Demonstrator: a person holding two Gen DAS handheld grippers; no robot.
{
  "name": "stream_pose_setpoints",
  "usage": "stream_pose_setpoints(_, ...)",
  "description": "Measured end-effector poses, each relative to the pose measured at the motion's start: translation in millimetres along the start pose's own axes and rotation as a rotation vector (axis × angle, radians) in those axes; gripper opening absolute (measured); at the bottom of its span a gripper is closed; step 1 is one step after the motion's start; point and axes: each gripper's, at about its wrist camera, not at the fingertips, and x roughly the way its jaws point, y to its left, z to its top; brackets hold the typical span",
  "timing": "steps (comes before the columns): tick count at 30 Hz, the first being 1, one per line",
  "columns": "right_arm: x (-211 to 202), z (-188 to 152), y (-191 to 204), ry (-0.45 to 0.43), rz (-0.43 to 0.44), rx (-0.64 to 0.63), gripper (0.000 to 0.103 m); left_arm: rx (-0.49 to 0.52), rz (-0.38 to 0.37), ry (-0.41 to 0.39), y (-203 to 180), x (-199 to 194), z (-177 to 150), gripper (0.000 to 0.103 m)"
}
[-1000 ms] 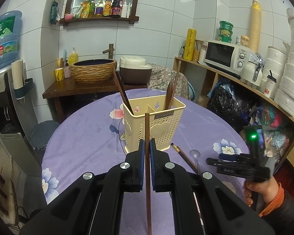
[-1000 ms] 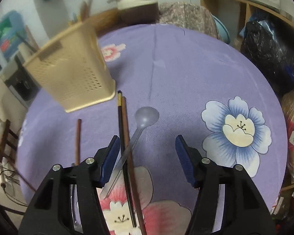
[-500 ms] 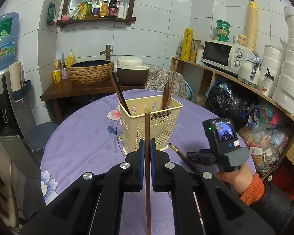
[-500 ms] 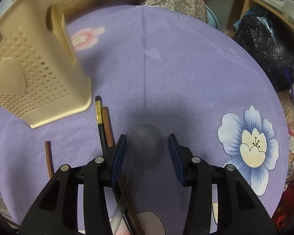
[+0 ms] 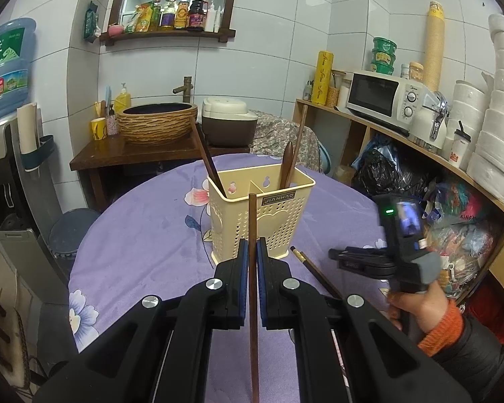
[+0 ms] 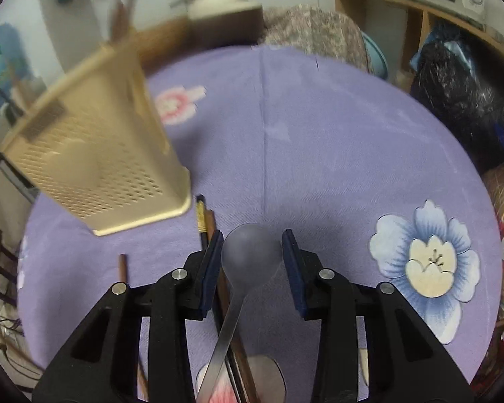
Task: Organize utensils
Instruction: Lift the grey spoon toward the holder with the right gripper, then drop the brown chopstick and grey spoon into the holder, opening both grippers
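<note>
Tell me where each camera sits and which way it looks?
Left wrist view: rides the left gripper, looking across the purple flowered tablecloth at the cream plastic utensil basket; its fingers pinch a brown wooden chopstick; an orange-cuffed hand shows.
Right wrist view: rides the right gripper, looking steeply down; its fingers are closing around a grey metal spoon.
Both views share the basket and tablecloth.

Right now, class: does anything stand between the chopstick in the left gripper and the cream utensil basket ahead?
Nothing visible does. The chopstick points at the utensil basket across bare purple tablecloth; loose chopsticks lie off to its right.
</note>
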Motion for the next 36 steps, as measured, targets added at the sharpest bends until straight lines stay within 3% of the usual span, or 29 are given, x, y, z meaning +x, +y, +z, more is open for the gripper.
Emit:
stream_pose_setpoints(6, -74.2, -21.1, 3.4, -0.169, 0.075, -0.109, 0.037, -0.019, 0.001, -0.008, 6.1, -3.8, -1.0, 0.007)
stream_pose_setpoints(13, -96.5, -32.3, 6.4, -0.237, 0.057, -0.165, 0.037, -0.031, -0.003, -0.01, 6.8, -4.3, -1.0, 0.007)
stream_pose_setpoints(23, -118.0, -21.1, 12.0, -0.298, 0.081, -0.178, 0.037, -0.036, -0.033, -0.046, 7.3, -17.6, 12.3, 0.007)
stream_pose_setpoints(26, -134.9, -0.3, 25.0, -0.35, 0.091, -0.204, 0.037, -0.016, -0.038, -0.095, 2.7, -28.6, 39.3, 0.007)
stream_pose_setpoints(31, -171.4, 63.5, 64.3, -0.498, 0.054, -0.279, 0.037, 0.014, -0.059, -0.184, -10.0, -44.5, 101.4, 0.007)
stream_pose_setpoints(36, -187.2, 125.4, 95.5, -0.609, -0.016, -0.289, 0.037, 0.02, 0.014, -0.275, -20.3, -39.5, 164.6, 0.007)
